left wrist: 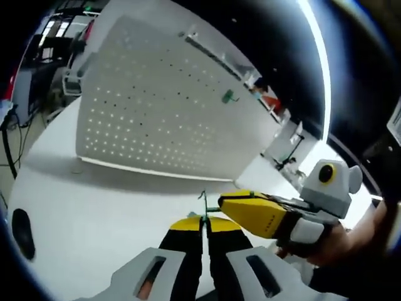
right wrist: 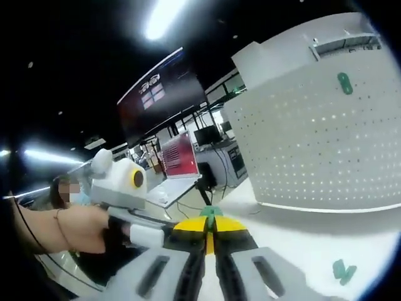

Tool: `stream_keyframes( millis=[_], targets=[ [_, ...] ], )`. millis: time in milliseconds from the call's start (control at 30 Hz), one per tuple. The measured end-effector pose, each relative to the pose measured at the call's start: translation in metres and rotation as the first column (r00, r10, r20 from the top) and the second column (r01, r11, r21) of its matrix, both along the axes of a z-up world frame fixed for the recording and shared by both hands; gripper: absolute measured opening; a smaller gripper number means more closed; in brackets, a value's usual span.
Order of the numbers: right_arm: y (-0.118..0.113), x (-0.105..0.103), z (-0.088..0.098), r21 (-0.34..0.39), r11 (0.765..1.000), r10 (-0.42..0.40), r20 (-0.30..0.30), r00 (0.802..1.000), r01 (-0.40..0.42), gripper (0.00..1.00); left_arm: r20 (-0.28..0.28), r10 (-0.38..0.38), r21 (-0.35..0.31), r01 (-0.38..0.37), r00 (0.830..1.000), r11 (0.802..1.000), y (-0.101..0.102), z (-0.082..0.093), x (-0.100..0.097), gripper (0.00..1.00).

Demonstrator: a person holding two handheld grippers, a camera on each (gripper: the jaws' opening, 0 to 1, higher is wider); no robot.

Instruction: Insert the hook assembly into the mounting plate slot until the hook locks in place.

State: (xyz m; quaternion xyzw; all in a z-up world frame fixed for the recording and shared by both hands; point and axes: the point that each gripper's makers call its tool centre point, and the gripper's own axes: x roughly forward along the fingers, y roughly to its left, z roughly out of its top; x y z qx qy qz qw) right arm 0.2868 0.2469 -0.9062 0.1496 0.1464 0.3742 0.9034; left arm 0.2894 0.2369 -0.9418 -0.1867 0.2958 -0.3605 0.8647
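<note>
Between both grippers' closed jaws: green hook, pegboard beyond.

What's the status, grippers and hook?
Left gripper shut on green hook; right gripper shut on it too. Pegboard ahead, apart. One hook already mounted, another lying on table.

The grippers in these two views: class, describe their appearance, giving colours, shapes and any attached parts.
The left gripper has black jaws with yellow tips, rising from pale grey slotted mounts. The right gripper matches: a yellow jaw tip on black, a white block behind it, and a pale grey rounded box on top with a yellow-ringed dark round face. A thin band circles the wrist of the person's hand.
</note>
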Motion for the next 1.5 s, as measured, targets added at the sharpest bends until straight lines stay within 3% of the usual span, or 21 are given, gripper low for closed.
stream_keyframes(
  millis=[167, 367, 467, 633, 700, 1367, 1500],
  targets=[
    [0.000, 0.003, 0.003, 0.013, 1.000, 0.004, -0.040, 0.999, -0.004, 0.01, 0.021, 0.012, 0.012, -0.013, 1.000, 1.000, 0.001, 0.003, 0.002, 0.01],
    [-0.009, 0.006, 0.024, 0.073, 0.997, 0.015, -0.054, 0.998, -0.011, 0.08, 0.060, 0.026, 0.047, -0.029, 0.998, 0.998, 0.006, 0.008, 0.008, 0.01],
    [-0.012, 0.005, 0.027, 0.085, 0.996, 0.032, -0.069, 0.997, -0.026, 0.09, 0.116, 0.025, 0.101, -0.037, 0.993, 0.994, 0.011, 0.011, 0.013, 0.01],
    [-0.011, 0.003, 0.020, 0.090, 0.995, 0.047, -0.101, 0.994, -0.038, 0.09, 0.166, 0.029, 0.116, -0.048, 0.986, 0.992, 0.012, 0.018, 0.017, 0.01],
    [-0.009, 0.002, 0.018, 0.088, 0.995, 0.056, -0.100, 0.993, -0.047, 0.09, 0.220, 0.003, 0.175, -0.043, 0.975, 0.984, 0.014, 0.020, 0.019, 0.01],
    [0.009, 0.005, 0.022, 0.236, 0.971, 0.077, -0.200, 0.977, -0.028, 0.03, 0.312, 0.006, 0.186, -0.068, 0.950, 0.980, 0.015, 0.036, 0.016, 0.01],
    [0.012, 0.005, 0.022, 0.257, 0.966, 0.083, -0.216, 0.973, -0.025, 0.02, 0.332, 0.002, 0.226, -0.082, 0.943, 0.971, 0.018, 0.037, 0.016, 0.01]
  ],
)
